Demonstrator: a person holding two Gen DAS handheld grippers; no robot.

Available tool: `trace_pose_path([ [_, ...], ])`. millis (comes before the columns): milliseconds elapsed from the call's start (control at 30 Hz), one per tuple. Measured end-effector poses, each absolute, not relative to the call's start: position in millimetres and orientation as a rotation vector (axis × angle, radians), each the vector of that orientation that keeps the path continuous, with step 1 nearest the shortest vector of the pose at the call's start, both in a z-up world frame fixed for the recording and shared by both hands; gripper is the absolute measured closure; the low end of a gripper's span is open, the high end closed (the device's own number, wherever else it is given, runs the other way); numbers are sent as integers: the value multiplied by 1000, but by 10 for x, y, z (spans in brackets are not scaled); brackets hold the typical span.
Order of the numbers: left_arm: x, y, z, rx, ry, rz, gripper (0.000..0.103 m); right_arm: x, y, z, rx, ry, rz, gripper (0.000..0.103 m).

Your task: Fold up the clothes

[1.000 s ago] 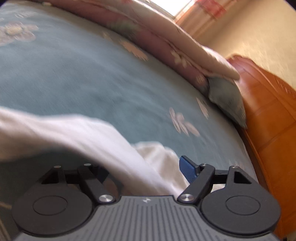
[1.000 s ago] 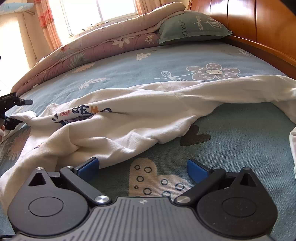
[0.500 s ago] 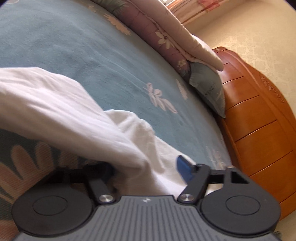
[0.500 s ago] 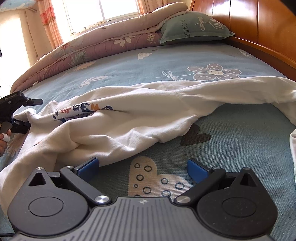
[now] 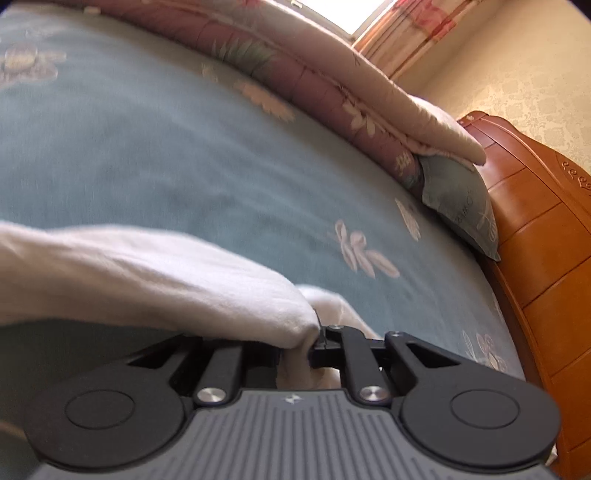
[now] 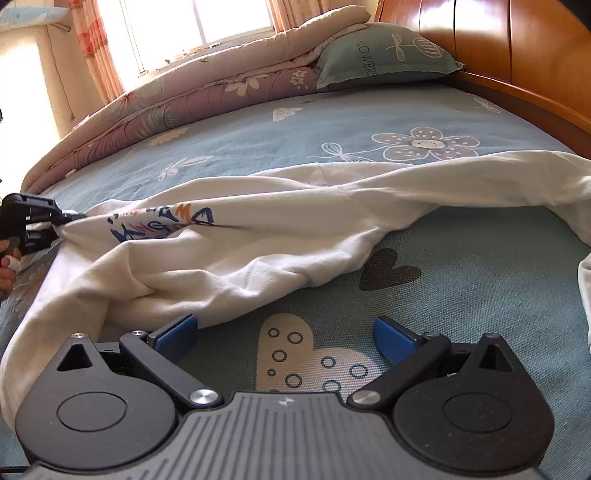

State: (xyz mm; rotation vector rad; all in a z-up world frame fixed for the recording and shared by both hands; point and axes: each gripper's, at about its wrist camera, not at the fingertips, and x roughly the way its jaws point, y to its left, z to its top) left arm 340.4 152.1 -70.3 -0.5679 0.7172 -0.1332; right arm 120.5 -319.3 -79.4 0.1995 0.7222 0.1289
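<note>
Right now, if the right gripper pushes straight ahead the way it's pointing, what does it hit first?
Probably the bedsheet: the open right gripper faces bare sheet with a heart print. The white shirt lies just beyond, its edge by the left finger, though depth is unclear.

We are in a home bedroom: a bed with a blue flower-patterned sheet, a folded quilt and a green pillow against an orange wooden headboard, with patterned curtains at a sunlit window.
</note>
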Motion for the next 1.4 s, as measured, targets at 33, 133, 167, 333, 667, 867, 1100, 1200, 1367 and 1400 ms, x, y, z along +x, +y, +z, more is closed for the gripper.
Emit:
trace_pose_path([
  [33,3455,1558,-682,-563,717,-114,90,1206,-3185,-798,193,723,128,0],
  [133,3559,1697,-726,-554,738,-10,91,1211,-3148,-804,168,725,124,0],
  [167,3568,1738,-773,-564,752,11,90,1214,-3139,-804,161,726,124,0],
  [333,3343,1697,-871,-533,787,-6,84,1225,-3101,-809,132,728,118,0],
  [667,2261,1301,-674,-421,859,-146,45,1182,-3019,-779,102,717,119,0],
  [867,1650,951,-540,-201,885,-168,32,905,-2778,-481,119,684,268,0],
  [1100,1211,854,-452,-145,854,-170,26,646,-2249,-334,-58,719,383,0],
  [1200,1098,834,-461,-119,845,-154,24,745,-2043,-327,-85,727,402,0],
  [1367,968,995,-432,-129,840,-136,23,911,-1698,-317,-129,740,435,0],
  [1400,941,1048,-415,-135,834,-132,22,944,-1629,-315,-137,743,441,0],
])
